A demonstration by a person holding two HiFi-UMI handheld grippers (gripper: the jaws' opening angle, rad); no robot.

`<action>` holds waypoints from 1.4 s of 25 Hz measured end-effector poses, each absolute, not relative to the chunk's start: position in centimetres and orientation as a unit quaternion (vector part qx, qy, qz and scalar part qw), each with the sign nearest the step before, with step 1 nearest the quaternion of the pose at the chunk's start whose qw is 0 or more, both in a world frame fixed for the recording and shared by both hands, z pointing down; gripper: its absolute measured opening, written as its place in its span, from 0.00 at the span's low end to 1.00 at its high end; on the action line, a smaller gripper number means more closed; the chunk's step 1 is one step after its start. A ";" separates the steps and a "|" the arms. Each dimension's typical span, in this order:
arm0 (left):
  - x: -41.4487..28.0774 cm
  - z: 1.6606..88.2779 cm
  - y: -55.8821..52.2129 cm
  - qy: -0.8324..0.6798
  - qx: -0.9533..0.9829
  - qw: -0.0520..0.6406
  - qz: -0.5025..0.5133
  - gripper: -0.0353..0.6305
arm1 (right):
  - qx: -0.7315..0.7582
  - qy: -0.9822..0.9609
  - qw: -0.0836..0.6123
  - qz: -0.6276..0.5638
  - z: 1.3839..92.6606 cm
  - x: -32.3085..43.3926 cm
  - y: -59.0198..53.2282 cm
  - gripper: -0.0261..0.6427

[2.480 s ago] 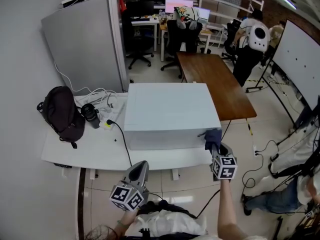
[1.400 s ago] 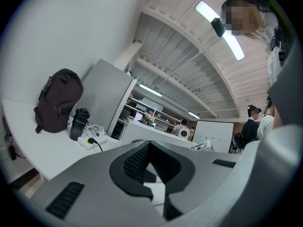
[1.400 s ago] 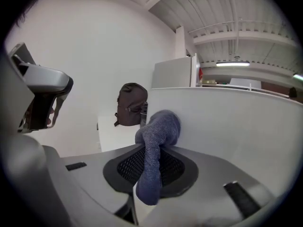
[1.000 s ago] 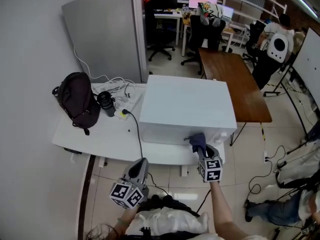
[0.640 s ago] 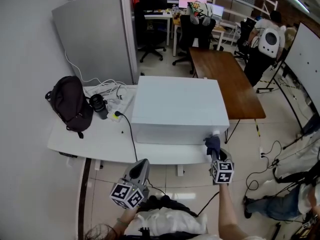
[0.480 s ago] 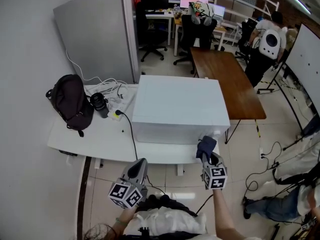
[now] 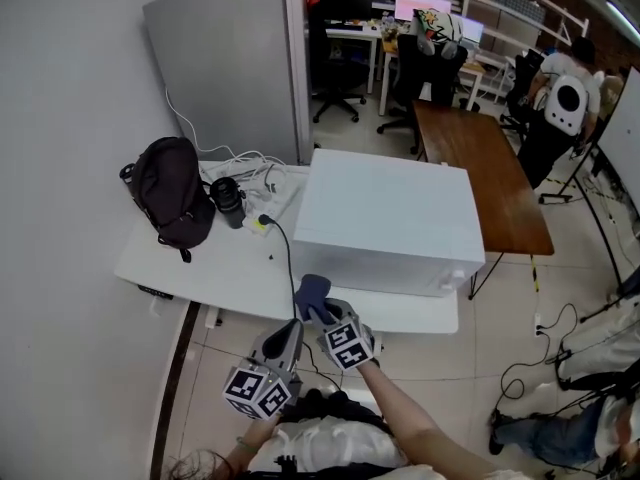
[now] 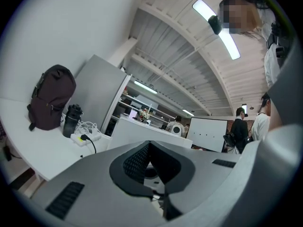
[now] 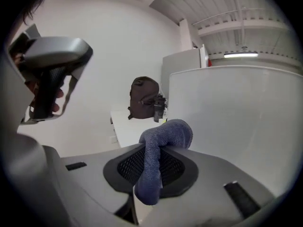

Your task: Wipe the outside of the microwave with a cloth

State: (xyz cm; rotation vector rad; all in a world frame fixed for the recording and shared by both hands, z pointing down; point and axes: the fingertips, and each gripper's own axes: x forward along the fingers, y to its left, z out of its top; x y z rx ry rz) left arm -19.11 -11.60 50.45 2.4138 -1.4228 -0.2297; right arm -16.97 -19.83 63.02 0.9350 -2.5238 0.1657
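Note:
The white microwave (image 7: 390,218) stands on the white table (image 7: 190,268); its smooth side fills the right of the right gripper view (image 9: 236,117). My right gripper (image 7: 322,313) is shut on a blue cloth (image 7: 312,291), held off the table's front edge, below the microwave's front left corner. In its own view the cloth (image 9: 165,131) sticks up from between the jaws, close to the microwave wall but apart from it. My left gripper (image 7: 283,336) hangs just left of it, shut with nothing in it, and points at the microwave (image 8: 142,134).
A dark backpack (image 7: 170,193), a black bottle (image 7: 228,200) and a power strip with cables (image 7: 262,218) lie on the table left of the microwave. A grey partition (image 7: 230,68) stands behind. A brown table (image 7: 480,168) runs back on the right.
My right gripper has carried the cloth from the microwave's front right corner leftward to below its front left corner, beside the left gripper. The left gripper has stayed in place.

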 end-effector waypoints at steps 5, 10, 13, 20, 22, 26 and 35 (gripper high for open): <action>-21.1 50.4 -11.2 -0.522 0.833 0.163 -0.086 0.03 | 0.343 -0.899 0.264 0.059 65.4 -17.6 -23.4 0.15; -21.9 50.5 -11.2 -0.529 0.828 0.164 -0.086 0.03 | 0.410 -0.868 0.267 0.090 66.3 -10.3 -24.5 0.14; -21.7 50.5 -11.6 -0.523 0.831 0.166 -0.084 0.03 | 0.467 -0.838 0.256 0.120 66.7 -3.8 -24.3 0.14; -19.0 50.8 -12.7 -0.484 0.854 0.171 -0.080 0.03 | 0.596 -0.749 0.235 0.169 68.1 11.8 -22.1 0.14; -18.2 50.9 -12.9 -0.472 0.861 0.174 -0.078 0.03 | 0.628 -0.722 0.223 0.183 68.0 15.1 -21.1 0.14; -17.3 50.9 -13.1 -0.452 0.871 0.176 -0.075 0.03 | 0.664 -0.689 0.215 0.193 67.7 19.1 -19.3 0.14; -16.3 51.1 -13.3 -0.417 0.886 0.185 -0.078 0.03 | 0.662 -0.710 0.175 0.161 63.6 17.2 -17.5 0.14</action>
